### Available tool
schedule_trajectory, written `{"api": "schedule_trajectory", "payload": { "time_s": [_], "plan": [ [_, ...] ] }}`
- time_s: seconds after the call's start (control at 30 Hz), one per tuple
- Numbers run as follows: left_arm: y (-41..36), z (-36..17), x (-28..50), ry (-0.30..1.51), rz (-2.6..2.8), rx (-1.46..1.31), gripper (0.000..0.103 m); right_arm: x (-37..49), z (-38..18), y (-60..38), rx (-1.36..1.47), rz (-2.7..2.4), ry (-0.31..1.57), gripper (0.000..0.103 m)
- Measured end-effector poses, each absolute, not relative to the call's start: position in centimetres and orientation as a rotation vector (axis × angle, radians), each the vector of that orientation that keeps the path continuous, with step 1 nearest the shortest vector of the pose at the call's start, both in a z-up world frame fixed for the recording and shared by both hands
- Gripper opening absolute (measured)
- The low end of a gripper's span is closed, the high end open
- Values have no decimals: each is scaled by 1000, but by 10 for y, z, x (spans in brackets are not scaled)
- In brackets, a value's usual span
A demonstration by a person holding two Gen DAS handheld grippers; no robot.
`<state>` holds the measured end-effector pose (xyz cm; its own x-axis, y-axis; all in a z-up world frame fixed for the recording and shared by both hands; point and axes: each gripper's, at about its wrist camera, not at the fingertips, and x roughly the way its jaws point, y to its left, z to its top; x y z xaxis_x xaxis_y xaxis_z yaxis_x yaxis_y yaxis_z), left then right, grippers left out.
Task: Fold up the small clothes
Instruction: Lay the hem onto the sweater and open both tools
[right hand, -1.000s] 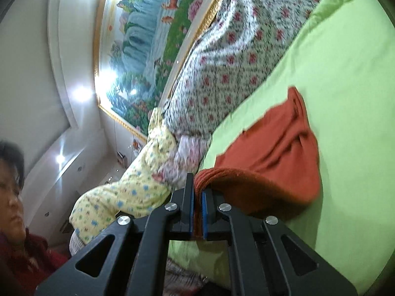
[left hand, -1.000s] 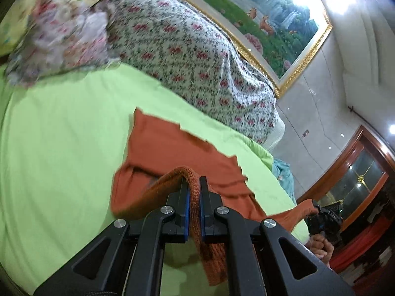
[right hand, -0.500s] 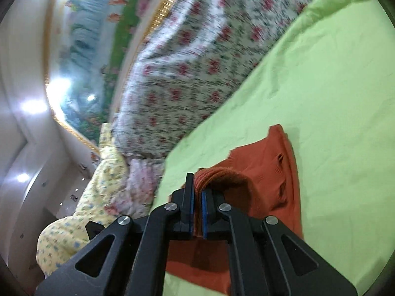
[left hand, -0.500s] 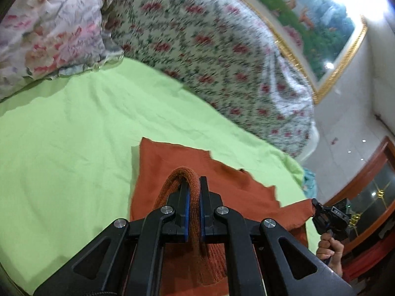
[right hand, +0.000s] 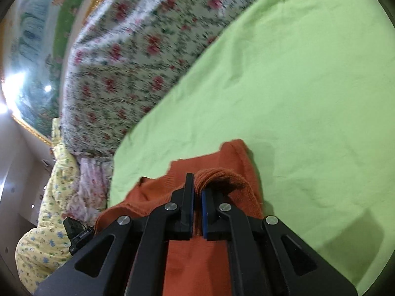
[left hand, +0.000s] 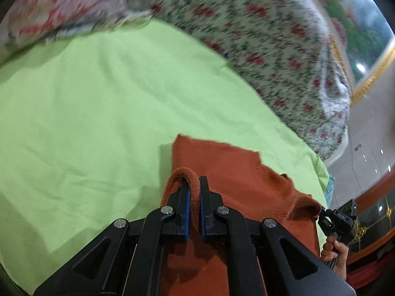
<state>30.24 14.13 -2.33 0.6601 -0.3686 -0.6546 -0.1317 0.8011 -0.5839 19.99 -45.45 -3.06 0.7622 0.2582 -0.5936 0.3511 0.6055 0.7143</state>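
A rust-orange knitted garment [left hand: 237,170] lies on the green bed sheet [left hand: 98,113], its far part flat on the sheet. My left gripper [left hand: 194,190] is shut on a folded ribbed edge of it, which loops over the left finger. In the right wrist view the same orange garment [right hand: 222,157] shows, and my right gripper [right hand: 197,185] is shut on another bunched edge of it. The other gripper [left hand: 338,219], held in a hand, shows at the right edge of the left wrist view, at the garment's far corner.
A floral quilt [left hand: 271,49] is heaped along the far side of the bed. Yellow and pink floral bedding [right hand: 49,209] lies at the sheet's end. A framed landscape painting [right hand: 32,49] hangs on the wall behind. Wide green sheet [right hand: 308,86] stretches beyond the garment.
Both grippers have come down and forward with the orange garment still held. It hung loose a second ago; now its far part lies flat on the sheet.
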Motion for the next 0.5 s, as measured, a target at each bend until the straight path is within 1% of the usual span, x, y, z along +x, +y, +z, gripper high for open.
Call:
{"api": "schedule_trajectory", "payload": {
  "time_s": [0.07,0.17,0.2,0.23,0.27,0.3,0.33,0.43,0.5],
  "plan": [
    [146,-30,304,867,-147,-683,8,203,-40,-456,940,-102,765,8],
    [149,-23,297,851,-161,-685,12,201,-48,-461,986,-128,782,11],
    [148,-17,293,847,-154,-662,17,198,-48,-463,1006,-131,777,15],
    [147,-8,285,832,-128,-624,28,194,-45,-464,1018,-134,768,20],
    [147,0,278,814,-122,-606,31,190,-42,-465,1021,-142,757,24],
    [146,8,270,794,-125,-592,34,183,-34,-466,1007,-162,735,31],
    [141,18,259,780,-146,-575,34,178,-26,-465,988,-181,714,38],
    [112,36,234,760,-279,-505,35,164,1,-448,883,-172,676,39],
    [84,35,232,802,-363,-435,42,162,13,-422,802,-72,685,39]
  ]
}}
